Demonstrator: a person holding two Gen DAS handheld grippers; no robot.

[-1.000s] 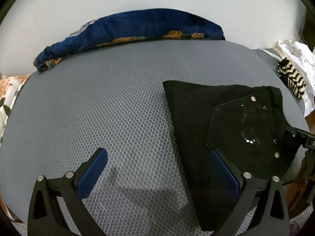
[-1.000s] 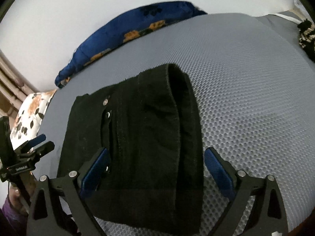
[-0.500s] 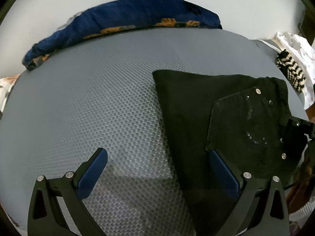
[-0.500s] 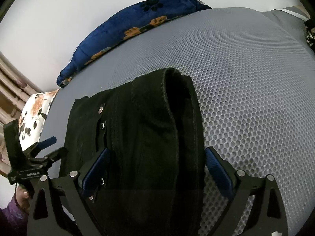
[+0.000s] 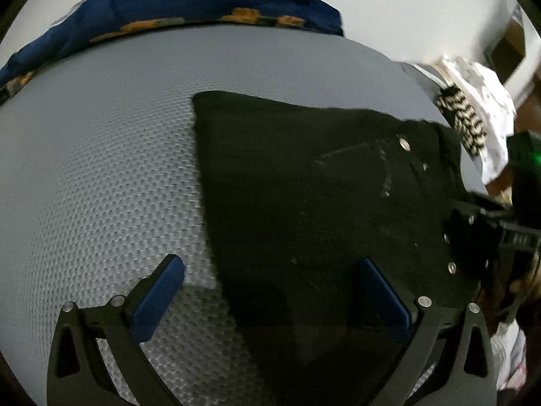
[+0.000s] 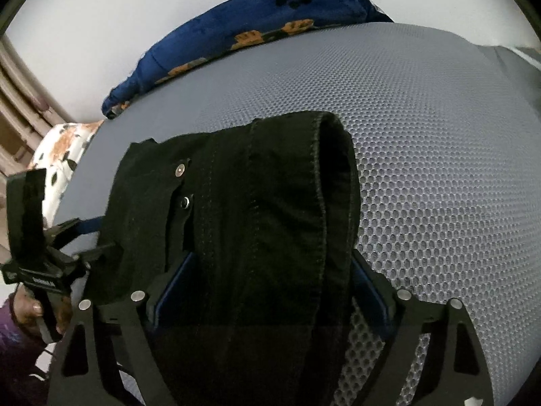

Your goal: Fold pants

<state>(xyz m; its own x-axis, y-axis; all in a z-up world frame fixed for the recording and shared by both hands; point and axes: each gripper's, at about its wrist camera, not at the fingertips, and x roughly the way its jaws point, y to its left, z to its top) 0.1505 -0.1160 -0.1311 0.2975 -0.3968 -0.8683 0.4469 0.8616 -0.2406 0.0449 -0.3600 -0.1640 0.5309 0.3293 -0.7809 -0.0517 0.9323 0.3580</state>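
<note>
Grey honeycomb-mesh mattress [image 5: 101, 169] under everything, filling both wrist views. Nearest in the right wrist view, right gripper [image 6: 270, 262] with jaws wide but just closing in, the thick folded bundle of black pants [image 6: 270, 186] between the blue pads [image 6: 175, 280]; cloth meeting both pads, yet cannot tell whether truly pinched. Nearest in the left wrist view, left gripper [image 5: 270, 265] spread wide and empty, now lower and closer to the pants [image 5: 304, 186] than a second ago, one pad over bare mesh, the other over black cloth, the straight side edge between them. Reads as both hands settling on for the next fold, not lifting yet. Lying flat near the middle of the mattress, long axis running from the right gripper away toward the back, rounded fold at the far end, pocket rivets and button [image 6: 186, 201] toward the left gripper's side. Farther out, striped cloth [image 5: 460, 118] at the mattress edge, floral pillow [image 6: 64, 149], then navy paw-print blanket [image 6: 270, 23] along the back against a plain white wall [image 6: 101, 17].
</note>
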